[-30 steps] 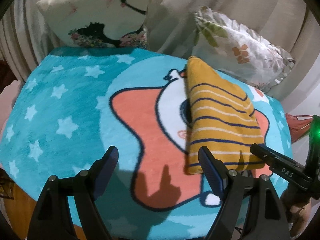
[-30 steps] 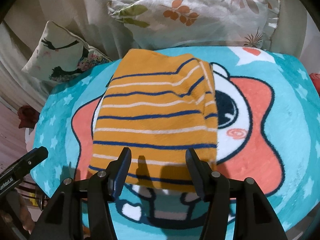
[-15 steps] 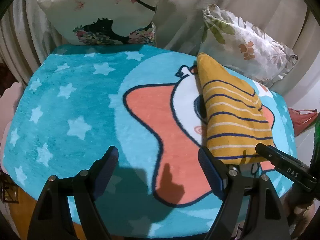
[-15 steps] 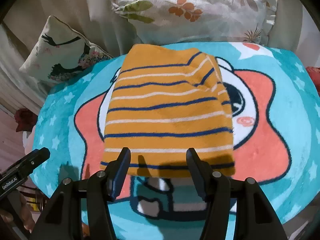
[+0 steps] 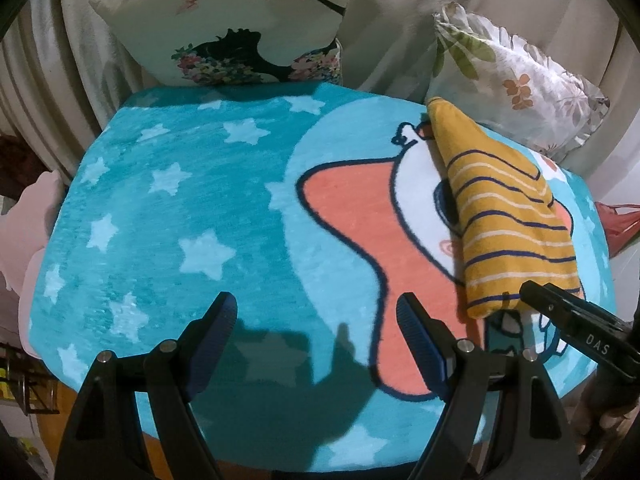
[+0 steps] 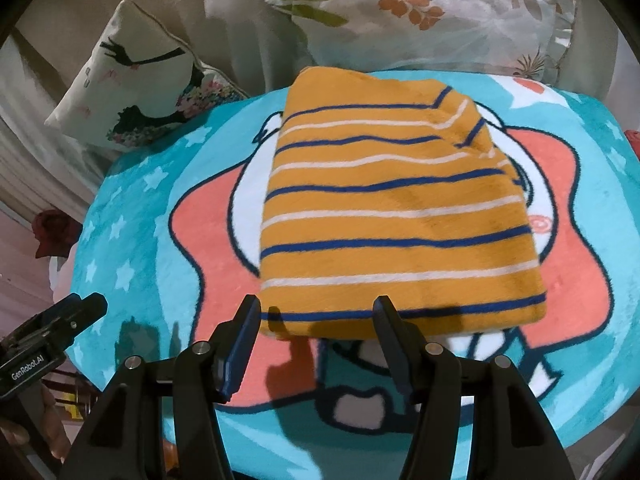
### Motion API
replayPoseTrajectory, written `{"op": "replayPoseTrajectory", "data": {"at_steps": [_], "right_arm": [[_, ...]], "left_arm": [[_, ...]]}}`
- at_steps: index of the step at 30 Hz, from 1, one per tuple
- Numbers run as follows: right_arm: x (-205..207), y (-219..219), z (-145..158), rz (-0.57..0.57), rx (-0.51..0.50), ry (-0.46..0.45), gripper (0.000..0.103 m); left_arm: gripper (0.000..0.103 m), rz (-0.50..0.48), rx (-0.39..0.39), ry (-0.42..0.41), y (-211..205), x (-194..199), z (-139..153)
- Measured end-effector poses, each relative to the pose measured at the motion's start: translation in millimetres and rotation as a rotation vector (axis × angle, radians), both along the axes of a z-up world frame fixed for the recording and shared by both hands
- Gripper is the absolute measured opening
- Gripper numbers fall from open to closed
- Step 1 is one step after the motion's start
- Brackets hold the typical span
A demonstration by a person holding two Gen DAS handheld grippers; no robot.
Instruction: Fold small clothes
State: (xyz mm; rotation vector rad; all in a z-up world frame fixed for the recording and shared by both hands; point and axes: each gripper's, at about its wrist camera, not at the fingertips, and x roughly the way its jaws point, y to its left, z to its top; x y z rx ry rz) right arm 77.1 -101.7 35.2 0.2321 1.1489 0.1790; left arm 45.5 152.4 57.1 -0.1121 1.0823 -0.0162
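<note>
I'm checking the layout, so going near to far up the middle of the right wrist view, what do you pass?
right gripper → striped garment on the blanket → floral pillow.

Mustard-yellow garment (image 6: pixel 396 216), navy and white stripes, folded into flat rectangle, lying on star-print blanket (image 6: pixel 576 216).

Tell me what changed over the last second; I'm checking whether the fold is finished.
Both grippers backed away: the right gripper, open, now sits at the near edge of the folded striped garment, and the left gripper drew back over the blanket. Nothing was grasped or released. The garment and pillows stayed put.
</note>
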Motion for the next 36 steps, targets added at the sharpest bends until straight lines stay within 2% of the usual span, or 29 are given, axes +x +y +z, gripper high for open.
{"op": "replayPoseTrajectory", "data": {"at_steps": [12,23,26,33,36], "right_arm": [[-11,17,-7,-0.029,-0.001,0.014,0.064],[-21,2,-6,-0.077,0.004,0.010,0.065],[-23,-6,-2,-0.089,-0.006,-0.006,0.065],[-21,-27,3,-0.076,-0.012,-0.022,0.065],[-20,-41,10,-0.059,-0.019,-0.038,0.065]], "left_arm": [[0.081,-0.032,0.008,0.017,14,-1,-8],[0.081,-0.081,0.005,0.030,2,2,-15],[0.081,-0.103,0.020,-0.019,-11,-1,-9],[0.082,-0.101,0.058,-0.205,-42,-8,29],[0.088,-0.080,0.037,-0.216,-55,-9,37]]}}
